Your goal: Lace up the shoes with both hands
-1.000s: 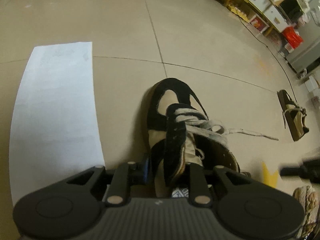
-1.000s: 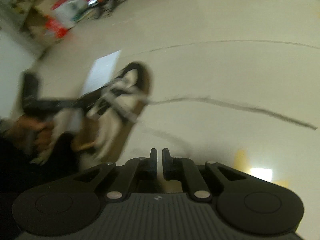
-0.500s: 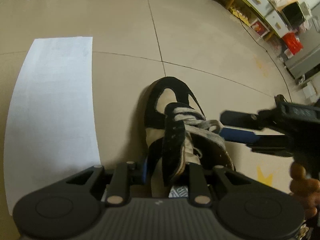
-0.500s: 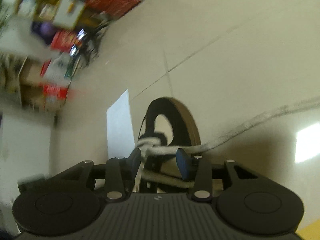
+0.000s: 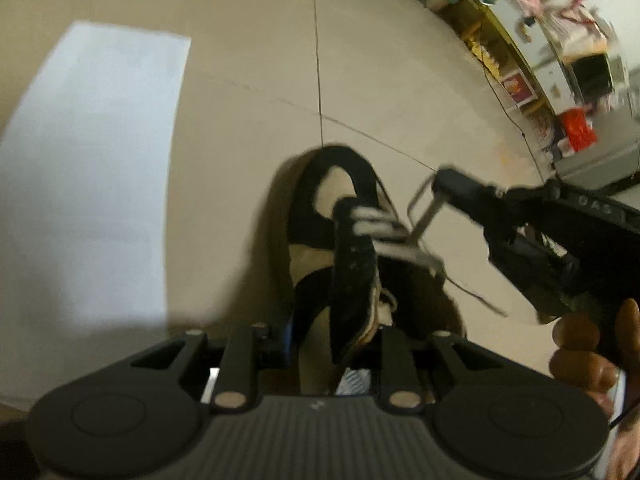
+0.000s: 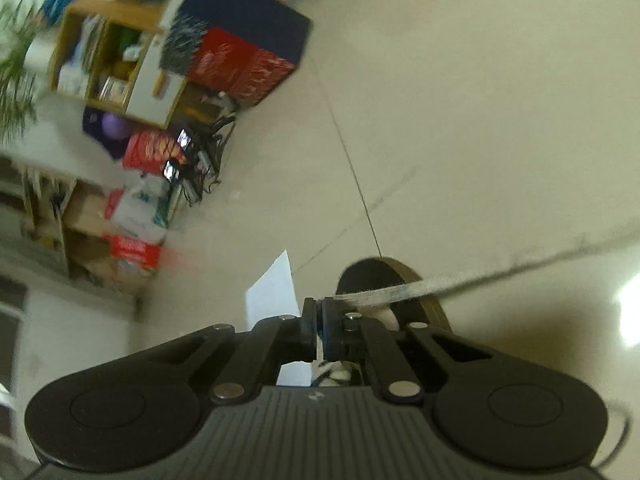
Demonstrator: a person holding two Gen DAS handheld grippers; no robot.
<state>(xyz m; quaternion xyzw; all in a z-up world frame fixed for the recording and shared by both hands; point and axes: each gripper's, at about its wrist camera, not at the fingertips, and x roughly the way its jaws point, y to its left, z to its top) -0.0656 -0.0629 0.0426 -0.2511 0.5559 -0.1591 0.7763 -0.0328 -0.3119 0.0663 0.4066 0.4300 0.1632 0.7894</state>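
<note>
The left tool (image 5: 334, 344) is open only a narrow way, and its two fingers (image 5: 390, 350) stand on each side of the heel part of the shoe (image 5: 332, 248); the black tongue strap rises between them, but whether the pads really press on the shoe is hard to tell in the blur. The shoe, black and cream with a brown sole, stands on the tiled floor (image 5: 380, 80) just in front of this tool, with its toe pointing away. Beside it, to the left, a white sheet of paper (image 5: 92, 168) lies flat on the floor. The right tool (image 6: 319, 330) has its jaws pressed together on the grey-white shoelace (image 6: 400, 290), which goes out from the fingertips as a tight line to the right, over the toe of the shoe. In the left wrist view this right tool (image 5: 438, 184) is to the right of the shoe, above the laced part, and the lace bends as a loop at its tip; the person's hand (image 5: 588, 344) holds its body. Half a second ago the right tool stood wide around the lace; now it is closed on it, and the lace is lifted away from the shoe. The left tool has kept its place at the heel. Far behind, cluttered shelves and red boxes (image 6: 152, 152) stand along the wall.
</note>
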